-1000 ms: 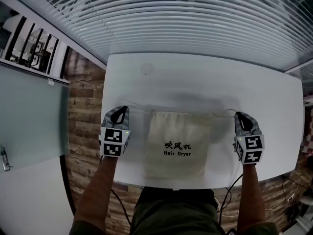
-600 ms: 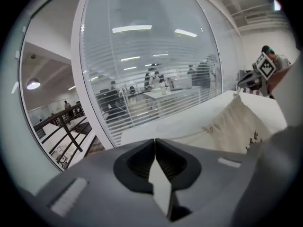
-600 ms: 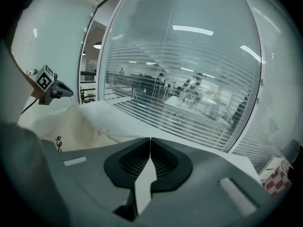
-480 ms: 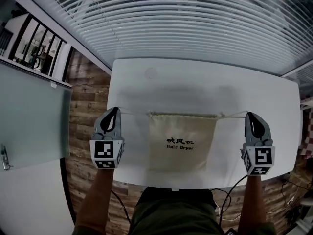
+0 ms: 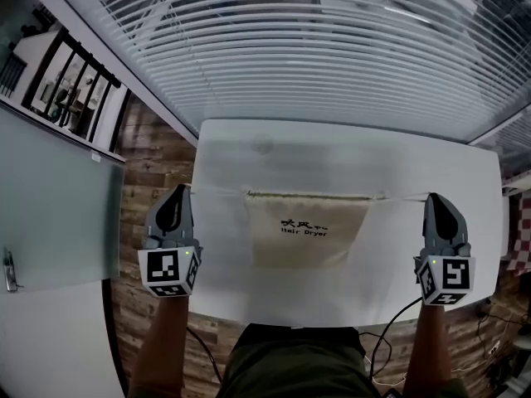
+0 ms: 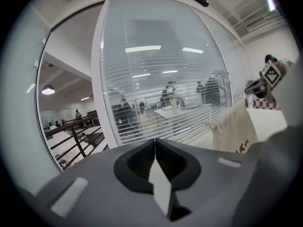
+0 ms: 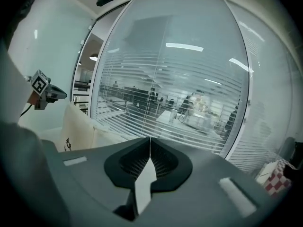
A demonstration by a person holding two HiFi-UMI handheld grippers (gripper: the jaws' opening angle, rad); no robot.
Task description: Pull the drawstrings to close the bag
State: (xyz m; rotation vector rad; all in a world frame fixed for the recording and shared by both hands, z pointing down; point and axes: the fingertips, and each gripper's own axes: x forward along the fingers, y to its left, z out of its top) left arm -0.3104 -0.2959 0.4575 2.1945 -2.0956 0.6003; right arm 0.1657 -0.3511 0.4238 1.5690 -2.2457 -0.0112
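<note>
One cream cloth bag (image 5: 305,232) sits in the middle of the head view, over the white table (image 5: 348,152). It has two lines of black print on its front, and the lower line reads "Hair Dryer". Its mouth is a straight, puckered edge along the top, and the cloth narrows a little toward the bottom. In both gripper views it stands upright from that top edge. Whether its bottom touches the table cannot be told.

Two drawstrings leave the mouth, one at each top corner, each stretched in a taut line.

The left drawstring (image 5: 217,190) runs to the left gripper (image 5: 182,191) at the frame's middle left. This gripper is just off the table's left edge, above the wooden floor (image 5: 153,152). In the left gripper view its jaws are clenched together on a flat white strip of that cord.

The right drawstring (image 5: 404,196) runs to the right gripper (image 5: 434,198) at the middle right, above the table. In the right gripper view its jaws are likewise pressed tight on a white strip of cord.

Two grippers are in view, each with one marker cube. White blinds (image 5: 290,48) fill the top of the frame.
</note>
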